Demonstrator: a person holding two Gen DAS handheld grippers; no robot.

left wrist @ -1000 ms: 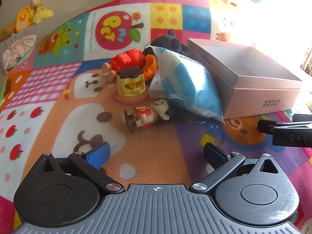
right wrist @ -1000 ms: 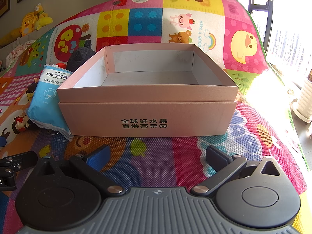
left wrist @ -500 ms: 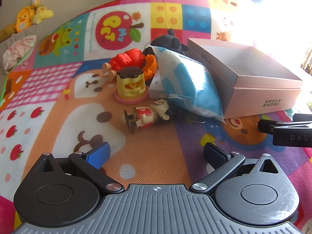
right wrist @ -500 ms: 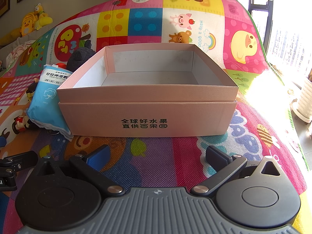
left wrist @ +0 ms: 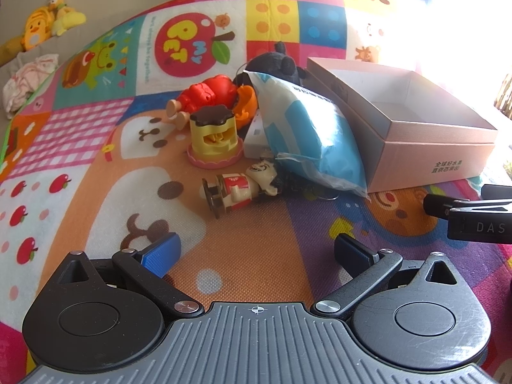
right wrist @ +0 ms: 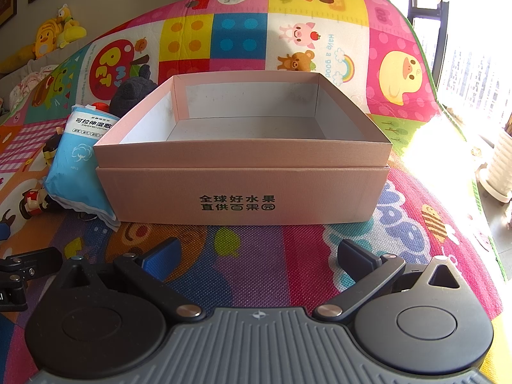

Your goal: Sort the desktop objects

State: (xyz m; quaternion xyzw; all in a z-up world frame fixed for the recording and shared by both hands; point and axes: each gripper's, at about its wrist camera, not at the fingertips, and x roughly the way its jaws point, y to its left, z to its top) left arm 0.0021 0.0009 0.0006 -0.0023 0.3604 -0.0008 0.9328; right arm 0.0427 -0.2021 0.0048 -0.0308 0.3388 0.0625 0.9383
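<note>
Two released claws hovering over the play mat (left wrist: 96,166)

Left claw (left wrist: 256,249) is facing five toys and one blue pack (left wrist: 307,137) at 12 o'clock; right claw (right wrist: 256,252) is facing one empty pink box (right wrist: 243,188).

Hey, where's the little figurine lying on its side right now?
In the left wrist view the figurine lies mid-frame on the play mat, just in front of the yellow pudding toy and against the lower left edge of the blue wipes pack.
</note>
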